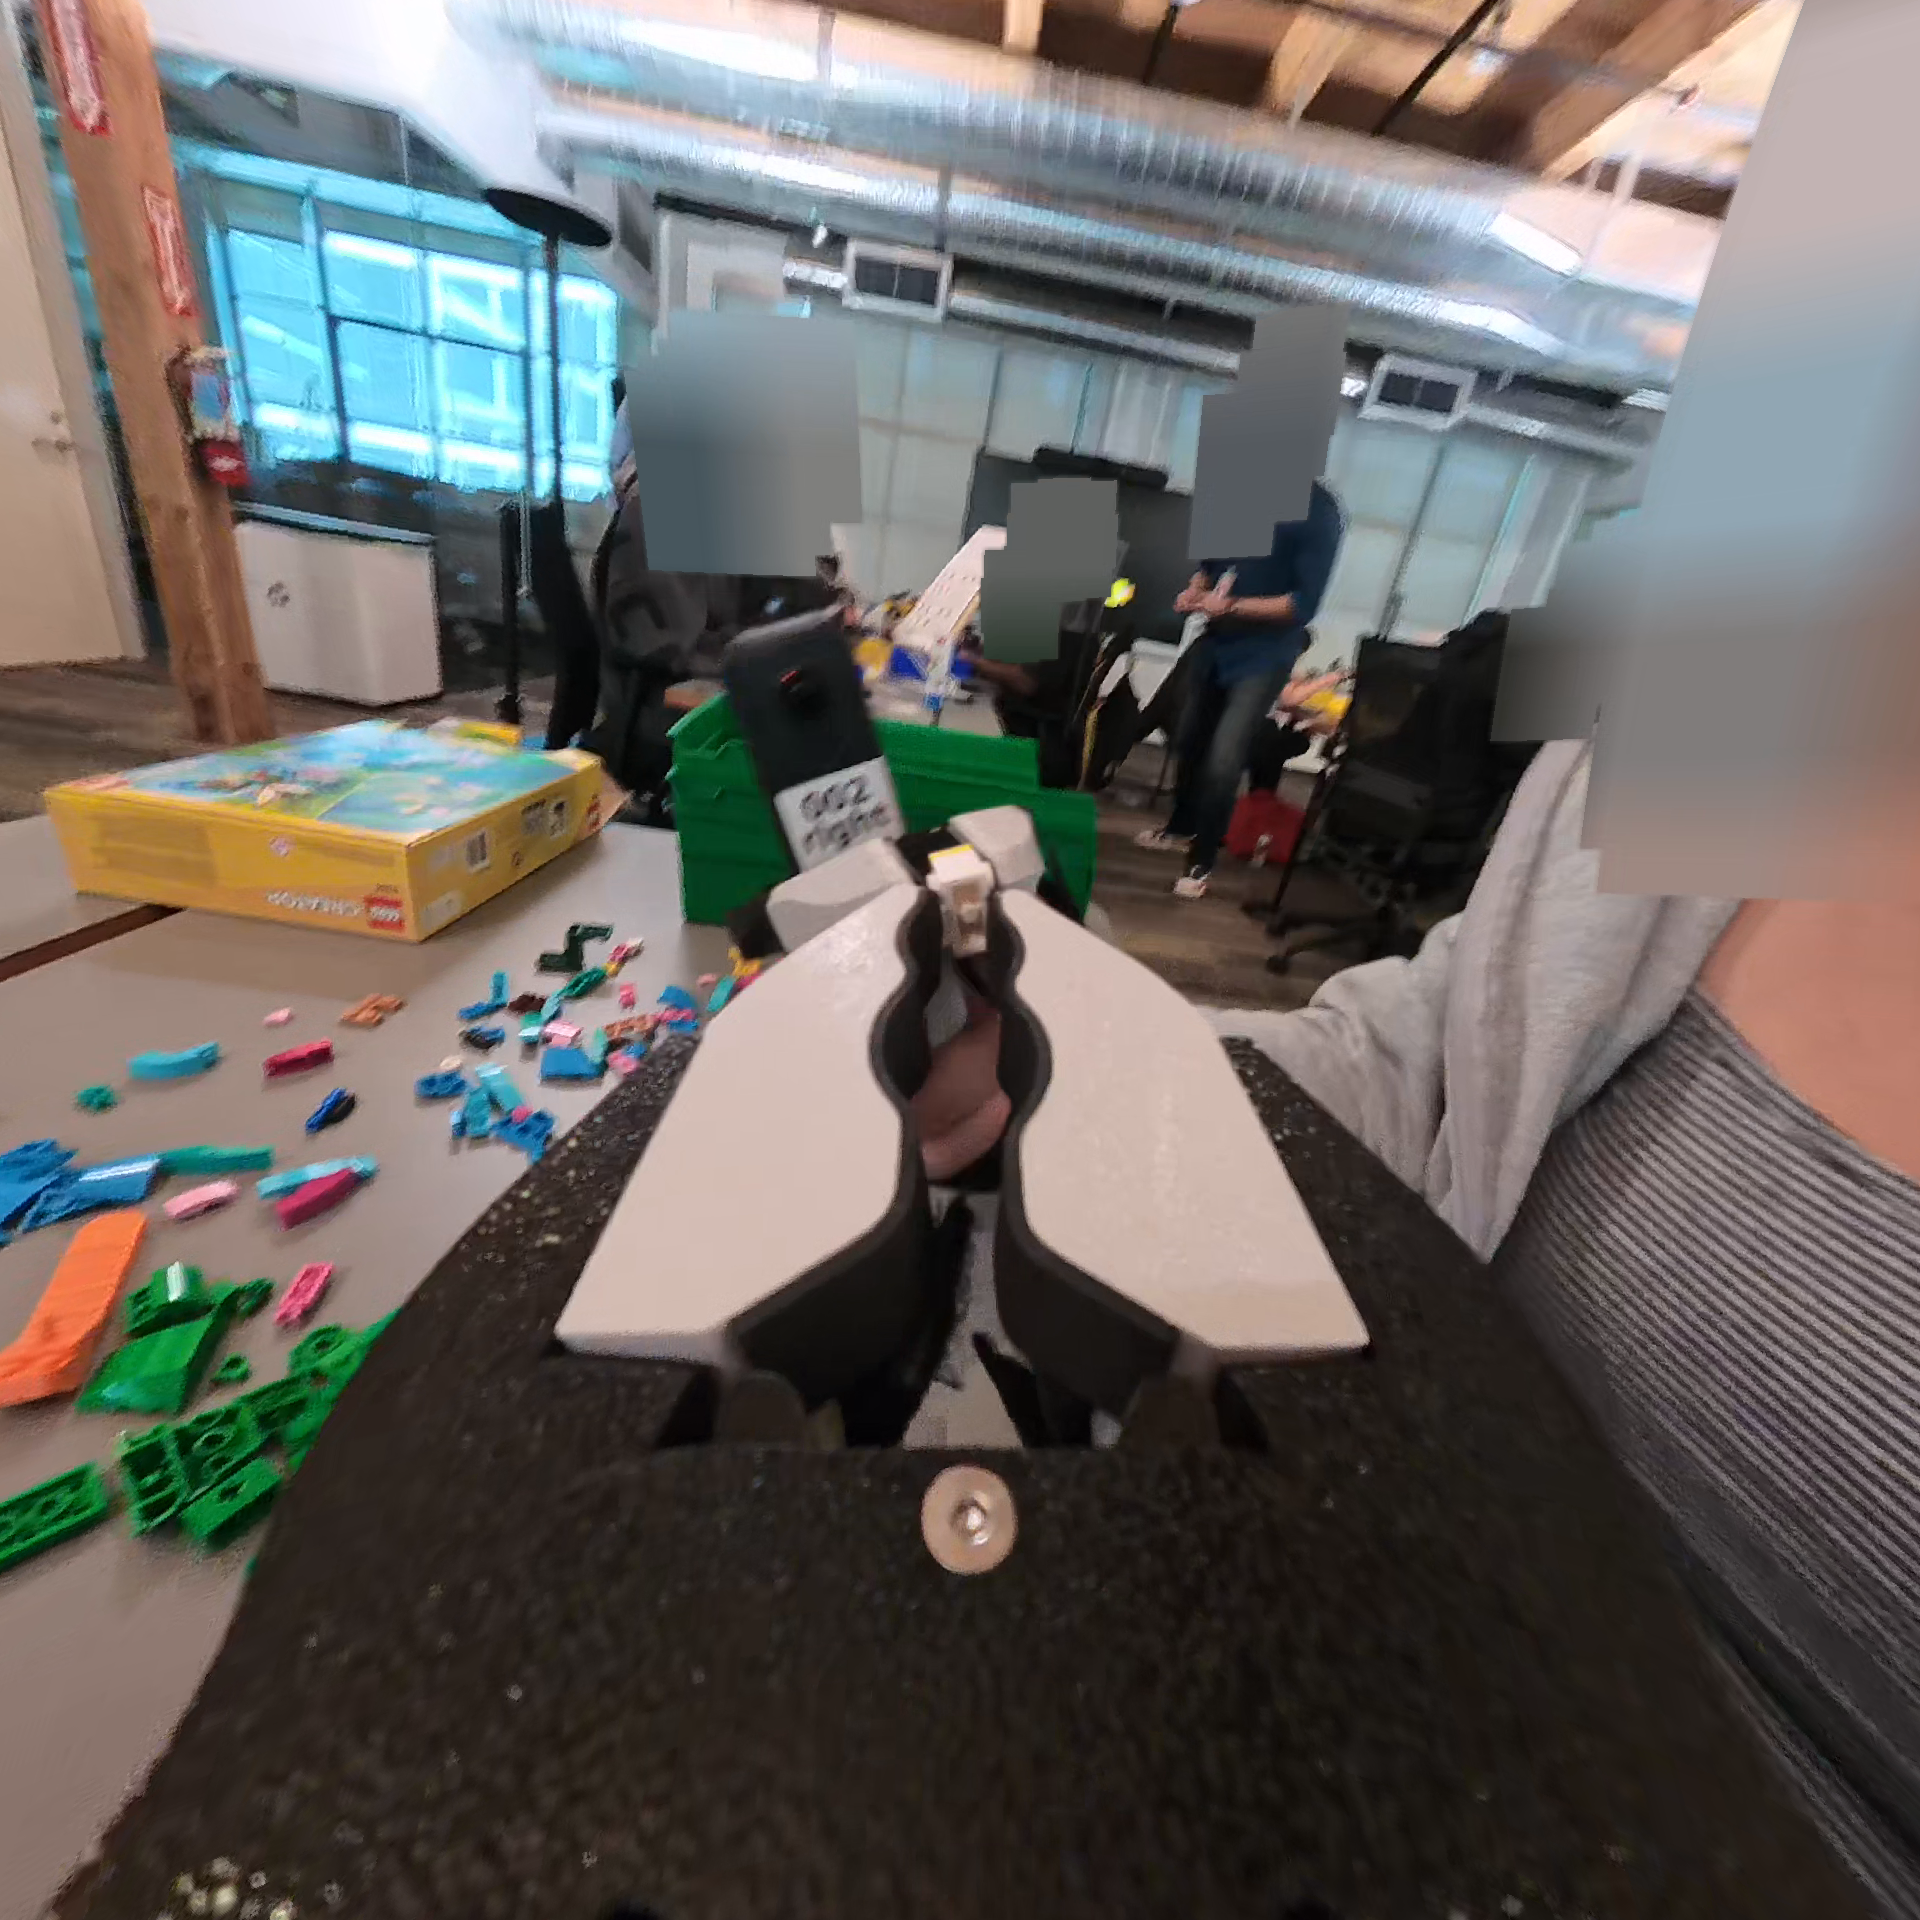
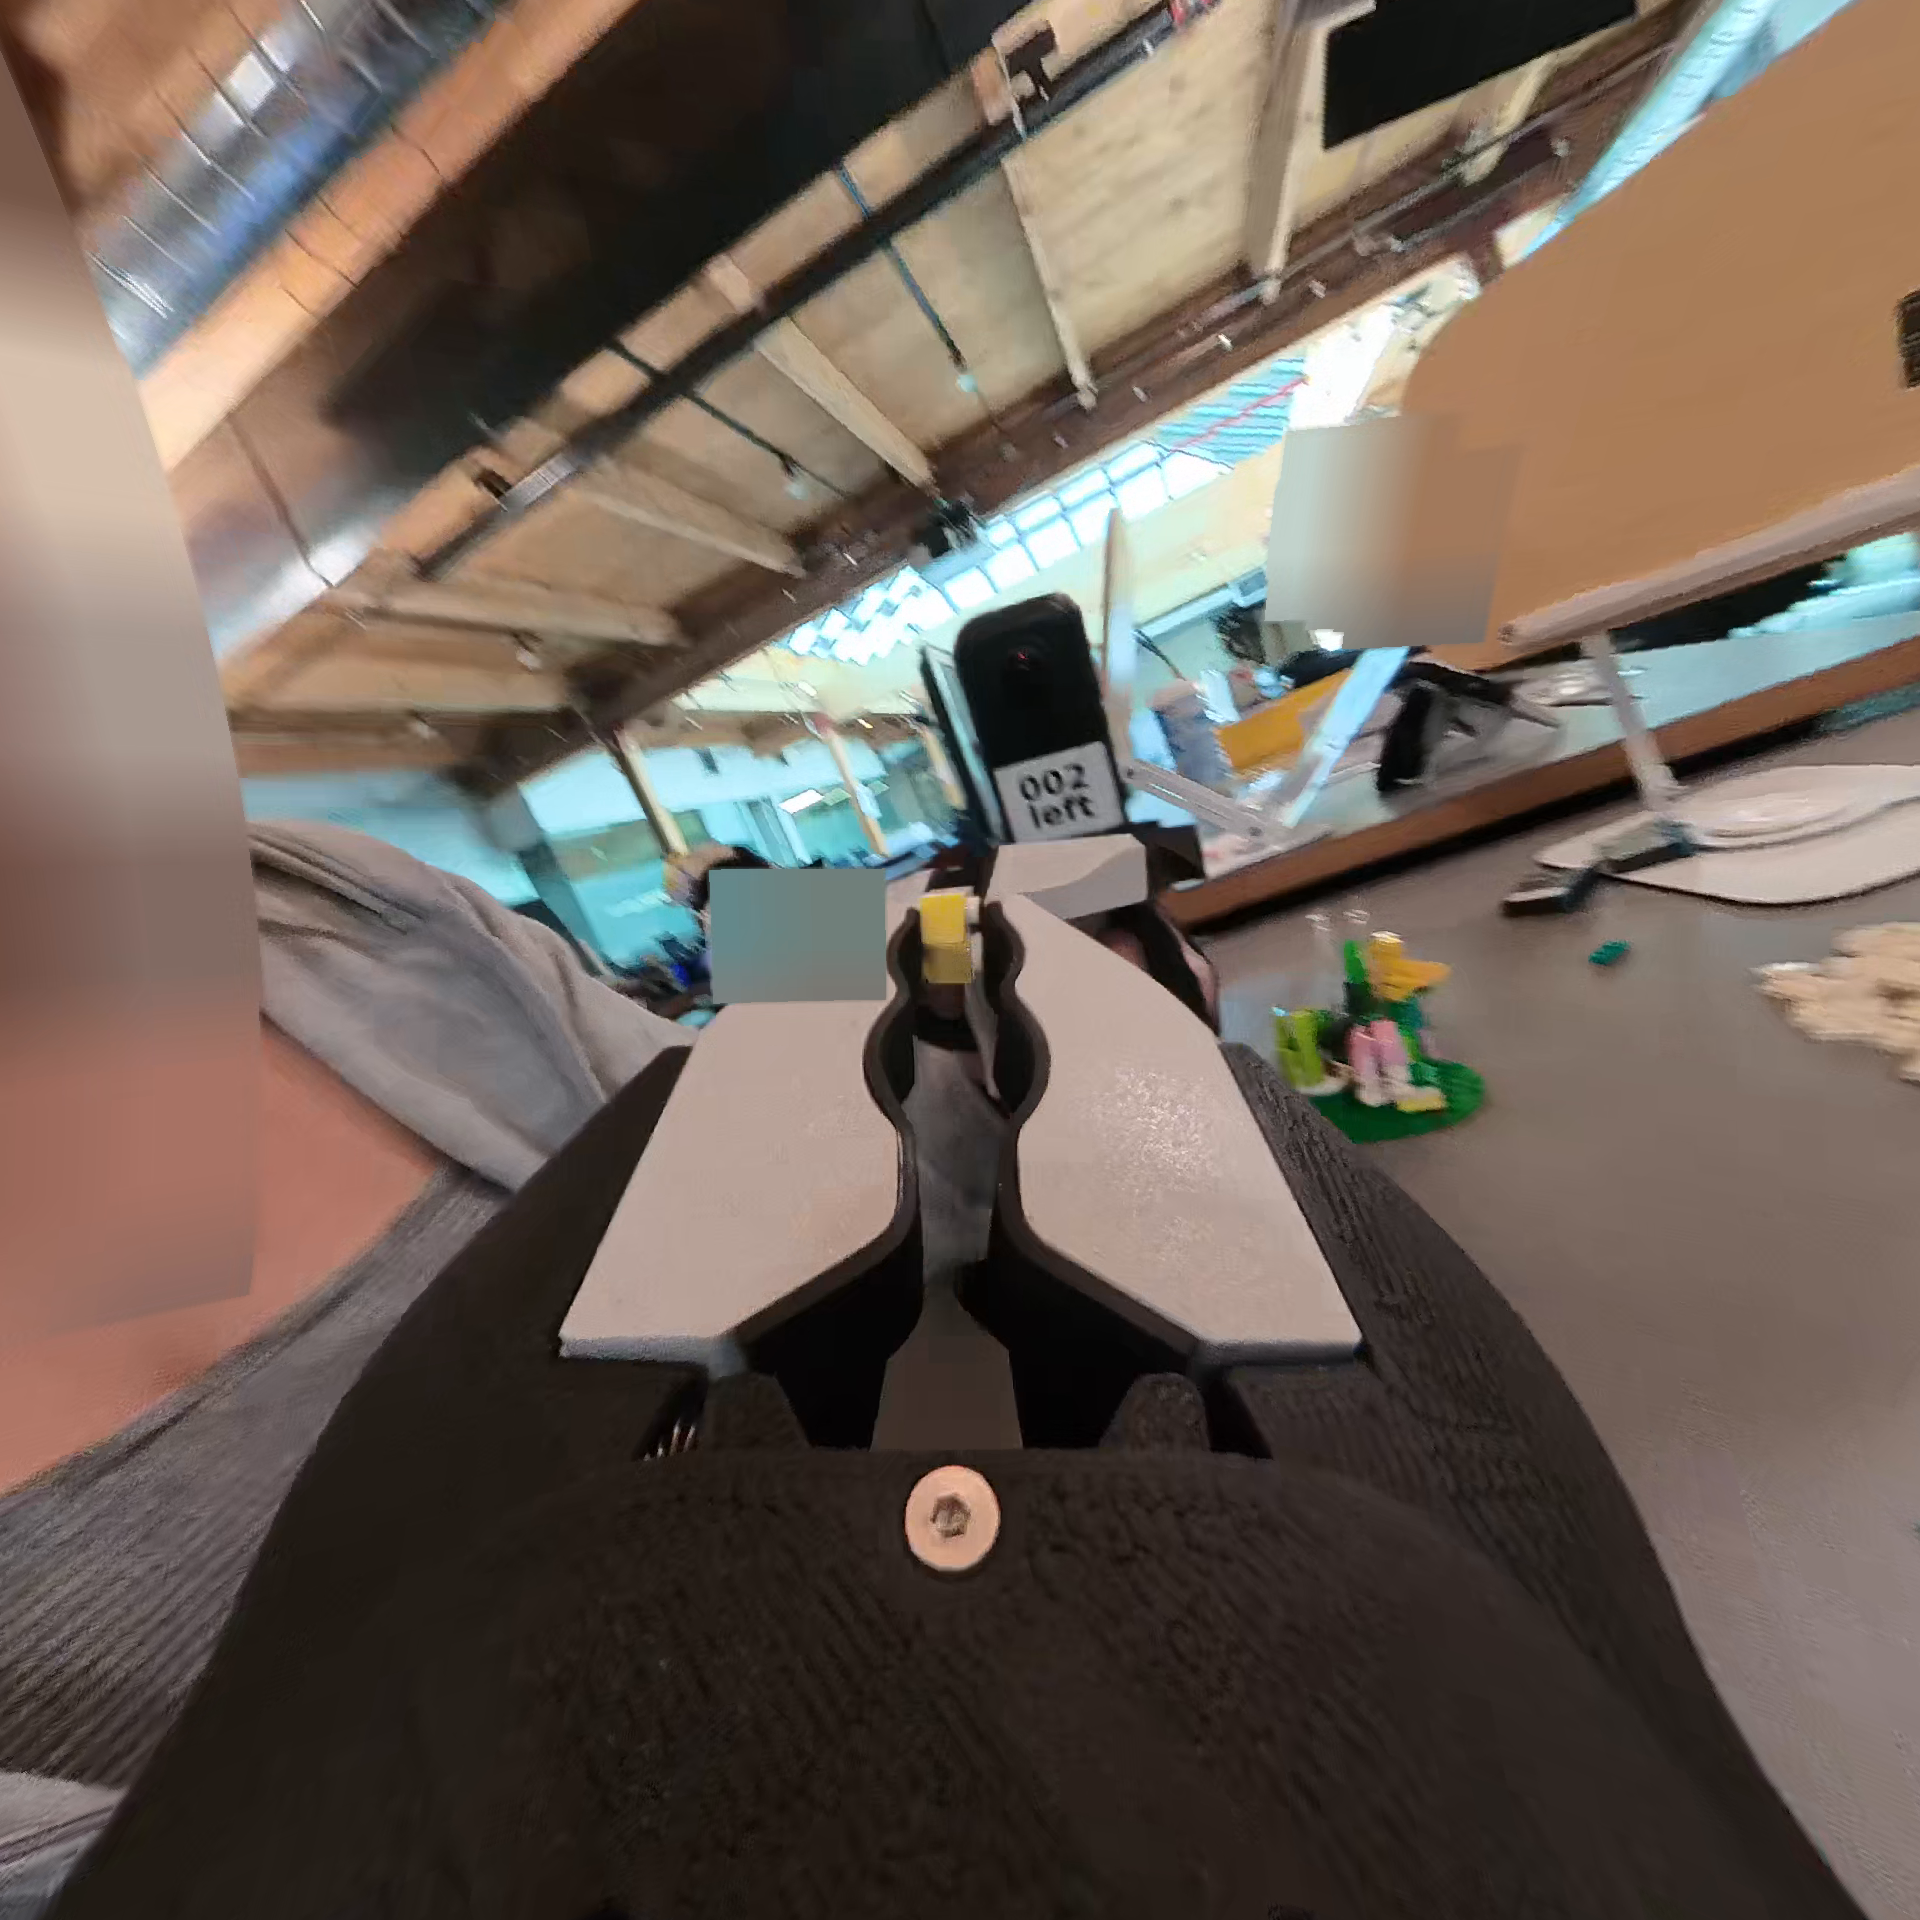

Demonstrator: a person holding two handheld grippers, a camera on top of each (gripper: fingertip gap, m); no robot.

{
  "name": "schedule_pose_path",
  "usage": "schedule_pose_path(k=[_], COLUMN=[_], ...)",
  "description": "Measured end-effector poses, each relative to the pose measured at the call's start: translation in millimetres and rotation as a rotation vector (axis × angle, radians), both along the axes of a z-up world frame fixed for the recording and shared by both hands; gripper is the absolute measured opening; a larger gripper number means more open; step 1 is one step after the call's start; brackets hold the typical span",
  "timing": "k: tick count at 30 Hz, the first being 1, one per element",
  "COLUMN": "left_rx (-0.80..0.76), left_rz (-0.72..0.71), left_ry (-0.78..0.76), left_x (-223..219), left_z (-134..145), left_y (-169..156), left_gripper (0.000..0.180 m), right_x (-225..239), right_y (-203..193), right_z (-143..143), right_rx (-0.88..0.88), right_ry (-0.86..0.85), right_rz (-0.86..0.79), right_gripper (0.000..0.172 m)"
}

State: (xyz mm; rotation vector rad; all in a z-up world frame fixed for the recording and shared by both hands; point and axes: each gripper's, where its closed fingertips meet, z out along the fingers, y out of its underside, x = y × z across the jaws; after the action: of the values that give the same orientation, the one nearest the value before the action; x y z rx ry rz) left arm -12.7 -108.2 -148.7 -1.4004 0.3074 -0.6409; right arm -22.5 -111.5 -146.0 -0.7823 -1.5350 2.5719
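Open-plan workshop all around, timber beams and silver ducting overhead, grey table (image 1: pixel 623 883) below. Both tools raised off it, nose to nose, just in front of a grey hoodie sleeve (image 1: pixel 1475 997).

Left gripper (image 1: pixel 961 914) narrowed right down, fingertips pinching a small white brick piece (image 1: pixel 964 904) with a yellow cap on its far end. Right gripper (image 2: pixel 948 940) likewise narrow, clamped on a small yellow brick piece (image 2: pixel 943 940) with a sliver of white showing at its side. Looks like one little white-and-yellow stack shared between the two, each tool gripping its own end; hard to tell exactly where one piece ends and the next begins.

Seen from the left wrist: right tool's white fingers meeting head-on, black camera (image 1: pixel 805 717) with a label rising behind them, a hand (image 1: pixel 961 1112) glimpsed through the gap below. Seen from the right wrist: same mirror picture, black labelled camera (image 2: pixel 1029 696) above the left tool's fingers.

Further out: loose bricks (image 1: pixel 499 1049) scattered in blue, pink, teal; green plates (image 1: pixel 197 1455) and an orange piece (image 1: pixel 73 1309) nearer the edge; yellow set box (image 1: pixel 332 821) lying flat; green bins (image 1: pixel 935 790) beyond. Off to the other side, a small green-based model (image 2: pixel 1382 1039) with pink and yellow parts standing well apart from both tools.
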Motion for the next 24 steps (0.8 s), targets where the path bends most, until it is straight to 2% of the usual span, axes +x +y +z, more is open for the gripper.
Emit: schedule_pose_path(k=[1, 3, 7, 9, 11, 14, 17, 19, 24], left_rx=[0.024, 0.025, -0.023, -0.064, -0.11, -0.137, -0.13, -0.119, -0.057], left_rz=[-0.018, -0.026, 0.061, 0.077, 0.06, 0.107, 0.096, 0.092, -0.008], left_ry=[-0.029, -0.061, -0.077, -0.068, -0.056, -0.009, -0.009, 0.002, -0.051], left_x=[0.1, -2.7, -14.1, -16.1, -12.8, -13.8, -11.0, -9.4, 1.6], left_z=[2.7, 1.1, -6.8, -11.2, -15.5, -21.6, -21.7, -21.7, -8.5], left_y=[-1.2, 0.0, 8.4, 11.4, 13.8, 19.4, 19.5, 19.0, 11.3], left_gripper=[0.0, 0.0, 0.0, 0.026, 0.036, 0.027, 0.015, 0.014, 0.015], right_x=[2.0, 4.5, -6.4, -10.8, -12.4, -13.5, -16.8, -15.7, -5.7], right_y=[1.0, 5.6, 12.0, 15.1, 14.9, 11.3, 9.6, 9.5, 5.2], right_z=[4.4, 11.4, 4.0, -1.5, -4.8, -7.5, -12.0, -11.7, 1.4], right_rx=[-0.069, -0.181, -0.11, -0.044, 0.011, 0.066, 0.128, 0.129, -0.061], right_ry=[-0.004, -0.014, -0.017, -0.016, -0.01, -0.002, 0.002, 0.001, -0.028], right_rz=[0.044, 0.108, -0.016, -0.082, -0.116, -0.141, -0.185, -0.177, -0.014], right_gripper=[0.009, 0.006, 0.005, 0.005, 0.007, 0.006, 0.007, 0.006, 0.006])
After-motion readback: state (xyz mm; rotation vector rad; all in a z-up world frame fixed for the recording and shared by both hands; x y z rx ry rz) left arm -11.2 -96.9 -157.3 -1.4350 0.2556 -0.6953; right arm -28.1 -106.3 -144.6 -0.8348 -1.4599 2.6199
